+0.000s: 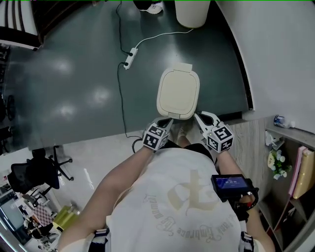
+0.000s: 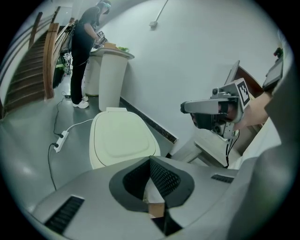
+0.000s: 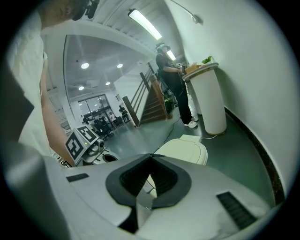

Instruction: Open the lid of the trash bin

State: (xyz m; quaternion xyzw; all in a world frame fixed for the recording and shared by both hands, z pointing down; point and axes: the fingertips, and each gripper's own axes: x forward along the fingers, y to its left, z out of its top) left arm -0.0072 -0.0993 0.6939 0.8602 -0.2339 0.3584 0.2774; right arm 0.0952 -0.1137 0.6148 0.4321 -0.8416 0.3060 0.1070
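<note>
As we look down past our own chest, we count two tongs held side by side at the near edge of one cream trash bin [image 1: 173, 114], which stands on the dark green floor [image 1: 74, 74] close to the white wall [image 1: 275, 49]. Its single lid [image 1: 178, 91] lies flat and closed. The left tongs [image 1: 169, 121] and the right tongs [image 1: 198, 116] carry one marker cube each, two in all: the left marker cube [image 1: 155, 137] and the right marker cube [image 1: 220, 138]. Both tips point at the bin's front rim, one from either side, and we cannot tell whether they touch it. The left gripper view shows the left tongs' two jaws clenched, meeting at the tip with nothing between them, and the closed lid lies just beyond. The right gripper view shows the same of the right tongs: two jaws pressed together, gripping nothing, with the bin ahead. Farther along the wall stands one taller white bin [image 1: 193, 12], and one person [image 2: 86, 42] stands at it. One white power strip [image 1: 129, 58] lies on the floor left of the cream bin, with one white cable [image 1: 162, 35] running toward the taller bin and one black cable [image 1: 121, 98] running back toward us. One black office chair [image 1: 34, 172] sits at lower left, and one small screen [image 1: 230, 184] shows by our right arm.
</note>
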